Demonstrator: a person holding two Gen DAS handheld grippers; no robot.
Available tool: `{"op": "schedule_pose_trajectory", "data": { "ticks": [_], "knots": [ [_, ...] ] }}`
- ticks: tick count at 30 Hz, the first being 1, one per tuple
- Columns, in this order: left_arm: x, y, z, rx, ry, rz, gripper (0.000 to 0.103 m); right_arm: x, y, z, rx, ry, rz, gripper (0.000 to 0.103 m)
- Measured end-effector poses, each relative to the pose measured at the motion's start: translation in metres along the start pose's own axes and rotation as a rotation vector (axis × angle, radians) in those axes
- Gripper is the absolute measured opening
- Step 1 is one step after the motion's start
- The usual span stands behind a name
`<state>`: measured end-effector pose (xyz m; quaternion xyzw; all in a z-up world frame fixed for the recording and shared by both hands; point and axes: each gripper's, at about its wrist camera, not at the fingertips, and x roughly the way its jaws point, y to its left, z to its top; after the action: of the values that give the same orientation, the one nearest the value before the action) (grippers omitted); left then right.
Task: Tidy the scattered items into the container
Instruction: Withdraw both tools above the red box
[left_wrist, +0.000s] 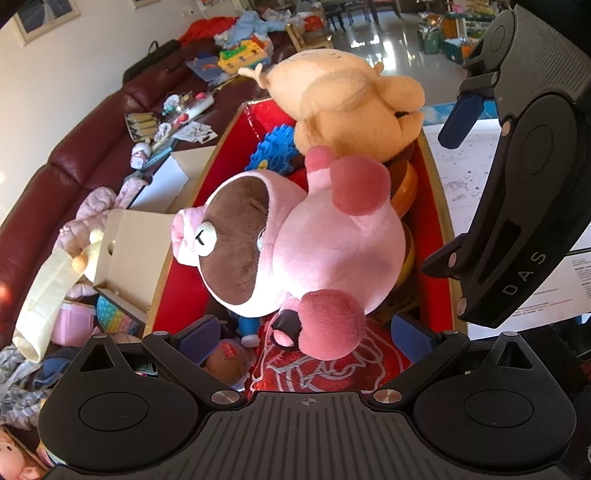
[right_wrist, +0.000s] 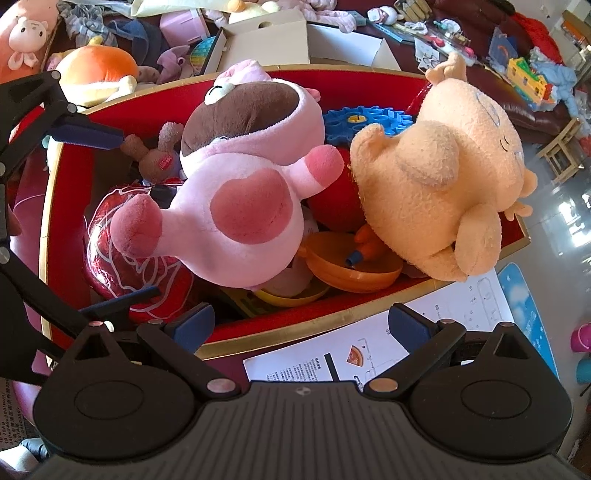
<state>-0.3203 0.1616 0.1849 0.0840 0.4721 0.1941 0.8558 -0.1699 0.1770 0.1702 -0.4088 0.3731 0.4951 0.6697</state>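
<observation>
The pink-and-brown plush pig (left_wrist: 291, 243) lies inside the red gold-rimmed box (left_wrist: 437, 206), at twelve o'clock from the wide-spread, empty left gripper (left_wrist: 306, 338), the nearer; the right gripper (right_wrist: 301, 325) also gapes empty.

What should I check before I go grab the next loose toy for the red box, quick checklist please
1. Left gripper free: ok, jaws open, nothing between them.
2. Right gripper free: ok, jaws open and empty.
3. Pink pig plush settled in the red box: ok, lying on the other toys, inside the rim.
4. Tan plush fully in: not ok, it overhangs the box rim.
5. Room left in the box: not ok, the toys are heaped above the rim.
6. Loose items left: ok to continue, the orange plush and others lie outside on the sofa.
</observation>
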Motion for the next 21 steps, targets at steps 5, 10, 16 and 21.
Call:
{"op": "schedule_pose_trajectory", "data": {
  "ticks": [5,10,16,21],
  "knots": [
    [0.003,0.000,0.001,-0.002,0.008,0.006,0.103,0.002,-0.001,0.001,-0.007,-0.003,-0.001,0.100],
    [0.006,-0.001,0.002,0.006,0.013,0.008,0.103,0.006,-0.003,0.002,-0.003,0.004,-0.003,0.100],
    [0.008,-0.002,0.003,0.011,0.019,0.010,0.103,0.008,-0.005,0.002,0.000,0.006,-0.004,0.100],
    [0.010,-0.003,0.002,0.026,0.013,0.011,0.103,0.011,-0.007,0.003,-0.002,0.010,-0.011,0.100]
  ]
}}
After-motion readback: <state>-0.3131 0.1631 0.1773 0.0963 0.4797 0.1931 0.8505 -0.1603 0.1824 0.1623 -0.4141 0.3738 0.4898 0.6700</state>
